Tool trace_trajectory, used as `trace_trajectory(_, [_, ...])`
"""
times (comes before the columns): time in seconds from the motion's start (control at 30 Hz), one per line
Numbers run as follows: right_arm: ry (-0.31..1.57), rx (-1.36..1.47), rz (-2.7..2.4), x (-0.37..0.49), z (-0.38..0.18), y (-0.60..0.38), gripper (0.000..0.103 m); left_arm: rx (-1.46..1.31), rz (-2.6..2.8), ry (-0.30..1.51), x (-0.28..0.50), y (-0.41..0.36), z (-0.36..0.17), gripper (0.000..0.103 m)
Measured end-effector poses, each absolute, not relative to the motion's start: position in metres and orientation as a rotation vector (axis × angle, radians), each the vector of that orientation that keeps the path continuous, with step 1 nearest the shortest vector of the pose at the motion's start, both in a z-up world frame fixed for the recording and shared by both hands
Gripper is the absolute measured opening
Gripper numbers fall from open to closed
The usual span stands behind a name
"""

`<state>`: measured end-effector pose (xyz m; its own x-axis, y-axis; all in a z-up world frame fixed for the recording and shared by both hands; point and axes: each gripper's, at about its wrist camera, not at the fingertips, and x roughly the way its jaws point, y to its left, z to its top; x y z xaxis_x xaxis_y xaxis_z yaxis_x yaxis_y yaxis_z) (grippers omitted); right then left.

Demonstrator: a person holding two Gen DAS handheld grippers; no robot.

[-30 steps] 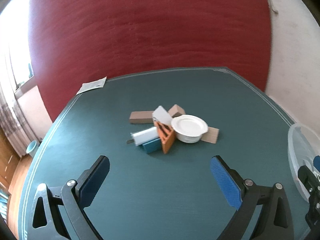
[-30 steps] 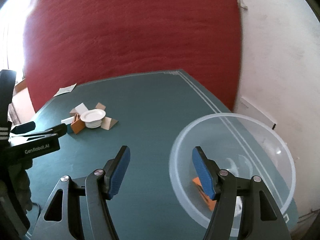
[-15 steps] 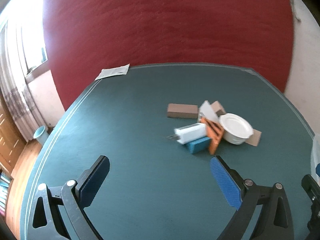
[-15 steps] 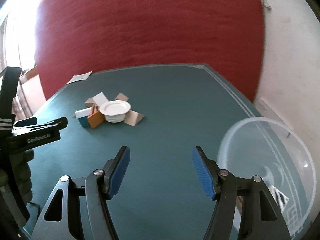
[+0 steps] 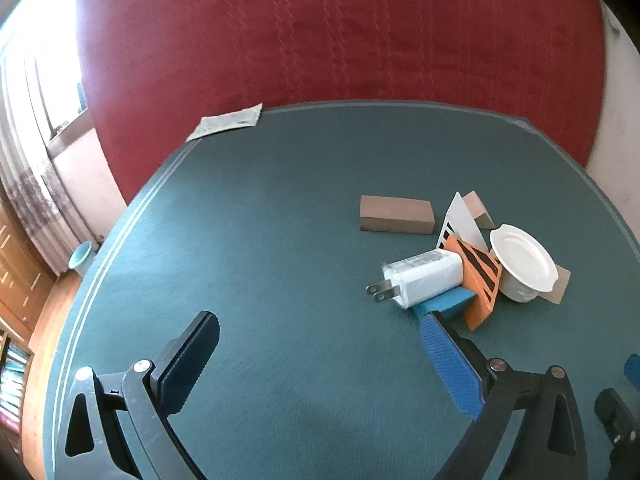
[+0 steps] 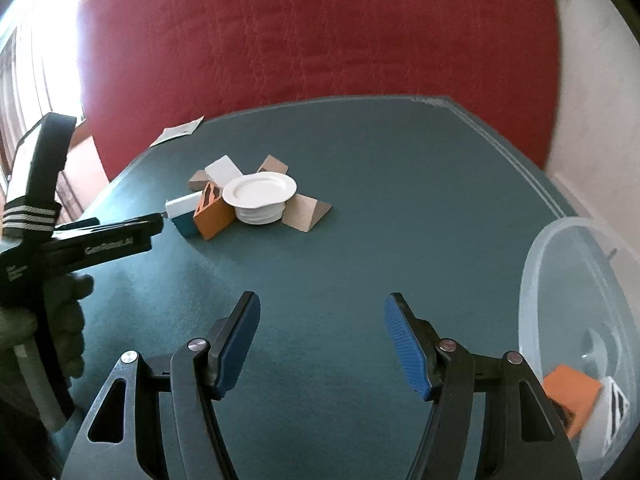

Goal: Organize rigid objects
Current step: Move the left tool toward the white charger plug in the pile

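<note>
Jaws of the left gripper (image 5: 320, 356) stood apart with nothing between them, over bare green tabletop (image 5: 280, 208). Just ahead and to its right side lay the pile of rigid objects: the white plug adapter (image 5: 426, 278) nearest, its long axis running roughly crosswise to the fingers, prongs pointing back toward the open space in front of the gripper. It rested on a blue block (image 5: 444, 304) and leaned against an orange box (image 5: 482, 284); a white plate (image 5: 522, 260) sat on an upturned bowl just beyond, with a brown block (image 5: 396, 214) lying apart behind the pile.

The right gripper (image 6: 322, 344) was likewise spread and empty, aimed at bare table, with the pile well ahead and to its left, and the clear plastic bowl (image 6: 536, 280), already holding an orange box (image 6: 572, 394), close on its right.

The left hand looked much the nearer to the pile, so the adapter seemed its likely pick, needing a shift rightward and forward
</note>
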<state>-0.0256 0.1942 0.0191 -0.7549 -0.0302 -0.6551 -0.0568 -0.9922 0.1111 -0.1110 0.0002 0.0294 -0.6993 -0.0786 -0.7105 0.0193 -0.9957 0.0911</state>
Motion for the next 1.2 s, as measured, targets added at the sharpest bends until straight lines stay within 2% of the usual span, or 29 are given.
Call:
trace_trajectory(0.63, [0.263,-1.144,2.944,-0.031,0.015,0.196,0.066,1.178,-2.86,-0.23,-0.142,0.032,0.027,0.102])
trace_trajectory(0.97, [0.272,-1.144,2.938,-0.032,0.013,0.196,0.066,1.236,-2.798,-0.085,-0.145,0.008,0.018,0.102])
trace_trajectory(1.2, [0.273,-1.148,2.937,-0.032,0.013,0.196,0.066,1.236,-2.811,-0.158,-0.149,0.01,0.018,0.102])
